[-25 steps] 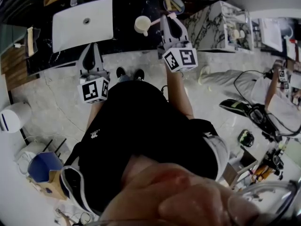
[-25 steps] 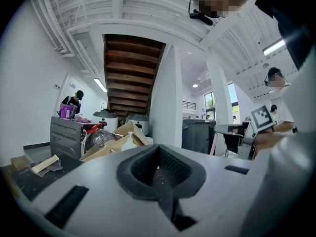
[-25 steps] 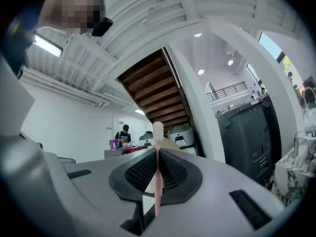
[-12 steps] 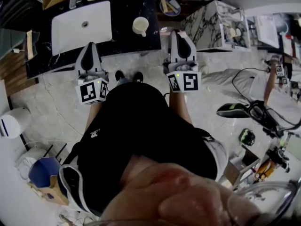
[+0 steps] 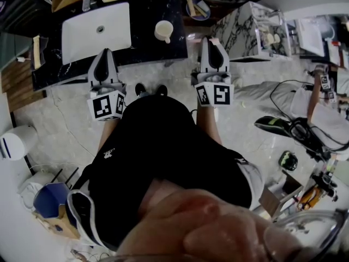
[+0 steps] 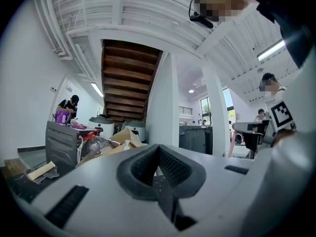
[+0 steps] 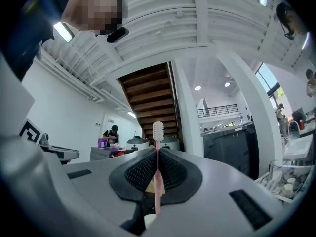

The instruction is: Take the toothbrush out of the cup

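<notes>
A pale cup [image 5: 163, 30] stands on the black counter [image 5: 144, 43], next to the white sink [image 5: 97, 31]. My right gripper [image 5: 210, 41] hovers to the right of the cup, off the counter's corner. In the right gripper view the right gripper [image 7: 158, 149] is shut on a pink toothbrush [image 7: 158, 181], whose white bristle head sticks up past the pads. The toothbrush is clear of the cup. My left gripper [image 5: 106, 54] hangs at the counter's front edge below the sink. In the left gripper view the left gripper [image 6: 158, 148] is shut, with nothing between its pads.
A marble-patterned cabinet [image 5: 245, 29] stands right of the counter. Cables and gear [image 5: 294, 130] lie on the floor at the right. A blue bin [image 5: 52, 192] and a white appliance [image 5: 13, 143] sit at the lower left. The person's shoes [image 5: 150, 87] stand close to the counter.
The right gripper has drawn away from the cup to the right and back with the toothbrush in it. The left gripper has hardly moved.
</notes>
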The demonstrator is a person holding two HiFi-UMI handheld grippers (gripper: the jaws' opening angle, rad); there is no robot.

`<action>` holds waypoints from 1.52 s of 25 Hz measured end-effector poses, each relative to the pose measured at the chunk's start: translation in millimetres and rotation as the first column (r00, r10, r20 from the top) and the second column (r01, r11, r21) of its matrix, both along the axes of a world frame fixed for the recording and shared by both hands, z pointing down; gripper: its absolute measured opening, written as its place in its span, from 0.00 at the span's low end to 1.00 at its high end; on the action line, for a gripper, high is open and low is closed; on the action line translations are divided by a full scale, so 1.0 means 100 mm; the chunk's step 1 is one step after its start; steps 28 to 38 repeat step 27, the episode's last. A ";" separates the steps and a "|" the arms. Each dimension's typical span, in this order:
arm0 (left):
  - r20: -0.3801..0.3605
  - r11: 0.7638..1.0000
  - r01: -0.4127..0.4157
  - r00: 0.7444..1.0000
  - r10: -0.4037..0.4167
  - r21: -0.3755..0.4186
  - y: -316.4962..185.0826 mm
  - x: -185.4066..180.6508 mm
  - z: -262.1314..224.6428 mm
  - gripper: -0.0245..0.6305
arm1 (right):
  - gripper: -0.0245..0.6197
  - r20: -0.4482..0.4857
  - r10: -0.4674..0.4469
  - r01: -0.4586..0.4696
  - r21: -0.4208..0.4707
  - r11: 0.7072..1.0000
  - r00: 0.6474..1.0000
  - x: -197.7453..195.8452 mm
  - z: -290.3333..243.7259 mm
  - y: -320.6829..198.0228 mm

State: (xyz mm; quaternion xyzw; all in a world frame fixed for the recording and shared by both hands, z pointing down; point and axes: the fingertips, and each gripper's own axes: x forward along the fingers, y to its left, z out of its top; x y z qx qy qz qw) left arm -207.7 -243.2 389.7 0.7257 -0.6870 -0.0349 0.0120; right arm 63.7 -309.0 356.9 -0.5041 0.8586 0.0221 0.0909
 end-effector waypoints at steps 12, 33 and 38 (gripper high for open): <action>0.007 1.000 -0.002 1.000 0.002 0.007 0.01 0.02 -0.03 0.04 | 0.09 -0.006 0.008 -0.008 -0.008 1.000 1.000 0.01 0.07 -0.01; 0.011 1.000 -0.003 1.000 0.003 0.006 0.01 0.03 0.02 0.04 | 0.09 -0.007 0.012 -0.012 -0.012 1.000 1.000 0.02 0.11 -0.02; 0.011 1.000 -0.003 1.000 0.003 0.006 0.01 0.03 0.02 0.04 | 0.09 -0.007 0.012 -0.012 -0.012 1.000 1.000 0.02 0.11 -0.02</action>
